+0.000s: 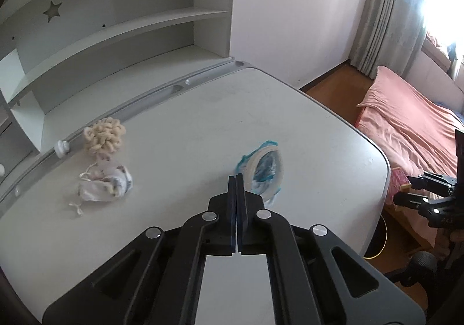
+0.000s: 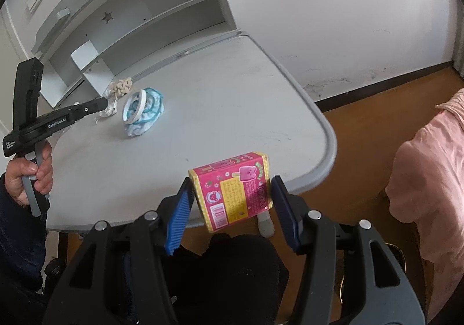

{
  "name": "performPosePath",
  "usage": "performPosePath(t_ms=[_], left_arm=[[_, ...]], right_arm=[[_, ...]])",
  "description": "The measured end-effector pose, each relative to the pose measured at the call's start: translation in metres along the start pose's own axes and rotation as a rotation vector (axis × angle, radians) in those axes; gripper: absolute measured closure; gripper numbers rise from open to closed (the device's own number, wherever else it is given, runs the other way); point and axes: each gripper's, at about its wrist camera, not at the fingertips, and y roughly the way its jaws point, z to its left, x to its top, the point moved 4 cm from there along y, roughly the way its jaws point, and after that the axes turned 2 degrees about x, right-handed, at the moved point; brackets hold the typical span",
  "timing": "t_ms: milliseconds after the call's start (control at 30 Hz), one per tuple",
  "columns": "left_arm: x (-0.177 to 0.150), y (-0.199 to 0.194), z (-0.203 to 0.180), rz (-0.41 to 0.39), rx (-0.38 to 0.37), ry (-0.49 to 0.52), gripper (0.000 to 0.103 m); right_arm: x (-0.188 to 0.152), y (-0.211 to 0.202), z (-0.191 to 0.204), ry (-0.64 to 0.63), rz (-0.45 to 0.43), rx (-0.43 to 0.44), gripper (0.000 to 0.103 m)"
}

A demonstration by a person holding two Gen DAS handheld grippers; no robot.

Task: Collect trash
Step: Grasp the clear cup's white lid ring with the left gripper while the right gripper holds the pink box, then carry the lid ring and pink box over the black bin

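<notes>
Right gripper (image 2: 232,203): jaws squeezing a pink box (image 2: 233,187), just past the table (image 2: 232,99) edge at 6 o'clock. Left gripper (image 1: 236,180): jaws clenched tight, empty, above open tabletop, blue wrapper (image 1: 262,170) at 1 o'clock.

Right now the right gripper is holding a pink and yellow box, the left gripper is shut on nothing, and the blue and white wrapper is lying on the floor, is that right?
Not quite. The blue and white wrapper lies on the grey desk, not the floor, as the right wrist view shows. The rest stands: the right gripper holds the pink and yellow box, and the left gripper is shut on nothing.
</notes>
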Motion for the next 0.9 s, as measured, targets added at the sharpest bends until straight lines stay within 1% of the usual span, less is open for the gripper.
performPosePath(t_ms=[100, 133, 167, 200, 233, 267, 300, 333, 467, 500, 567, 633, 667, 700, 767, 800, 900], left_arm=[[0.0, 0.002, 0.003, 0.003, 0.021, -0.005, 0.101], [-0.001, 0.002, 0.0, 0.005, 0.023, 0.008, 0.092], [-0.001, 0.002, -0.005, 0.008, 0.02, 0.025, 0.079], [-0.002, 0.003, -0.011, 0.006, 0.02, 0.043, 0.032], [-0.001, 0.001, -0.016, -0.016, 0.031, 0.064, 0.016], [0.0, -0.003, -0.023, -0.057, 0.054, 0.09, 0.011], [0.0, -0.004, -0.03, -0.072, 0.063, 0.128, 0.011], [0.001, -0.002, -0.037, -0.071, 0.065, 0.164, 0.011], [0.008, 0.012, -0.047, -0.053, 0.068, 0.192, 0.012], [0.009, 0.017, -0.049, -0.048, 0.074, 0.199, 0.014], [0.01, 0.026, -0.053, -0.033, 0.078, 0.211, 0.022], [0.01, 0.035, -0.053, -0.01, 0.075, 0.207, 0.037], [0.01, 0.04, -0.053, 0.004, 0.071, 0.202, 0.04], [0.009, 0.044, -0.052, 0.017, 0.071, 0.195, 0.046], [0.007, 0.051, -0.049, 0.036, 0.075, 0.185, 0.057], [0.006, 0.053, -0.048, 0.04, 0.08, 0.18, 0.065], [0.008, 0.046, -0.041, 0.03, 0.081, 0.142, 0.066]], right_arm=[[0.002, 0.004, 0.005, -0.009, 0.006, 0.007, 0.049], [0.002, 0.005, 0.006, -0.009, 0.007, 0.007, 0.049], [0.002, 0.006, 0.007, -0.01, 0.009, 0.008, 0.049], [0.002, 0.006, 0.007, -0.009, 0.009, 0.008, 0.049], [0.003, 0.006, 0.006, -0.008, 0.01, 0.006, 0.049], [0.003, 0.006, 0.005, -0.006, 0.01, 0.005, 0.049], [0.002, 0.006, 0.004, -0.003, 0.009, 0.004, 0.049], [0.002, 0.006, 0.004, -0.001, 0.009, 0.003, 0.049], [0.001, 0.006, 0.0, 0.01, 0.008, 0.002, 0.049], [0.0, 0.006, 0.0, 0.013, 0.008, 0.002, 0.049], [-0.001, 0.005, -0.002, 0.015, 0.008, 0.001, 0.049], [0.0, 0.004, -0.004, 0.021, 0.005, 0.001, 0.049], [-0.001, 0.004, -0.004, 0.024, 0.003, 0.0, 0.049], [-0.001, 0.003, -0.005, 0.026, 0.001, 0.001, 0.049], [0.0, 0.004, -0.006, 0.029, 0.0, 0.002, 0.049], [0.0, 0.004, -0.006, 0.031, -0.001, 0.003, 0.049], [0.001, 0.004, -0.007, 0.033, -0.004, 0.006, 0.05]])
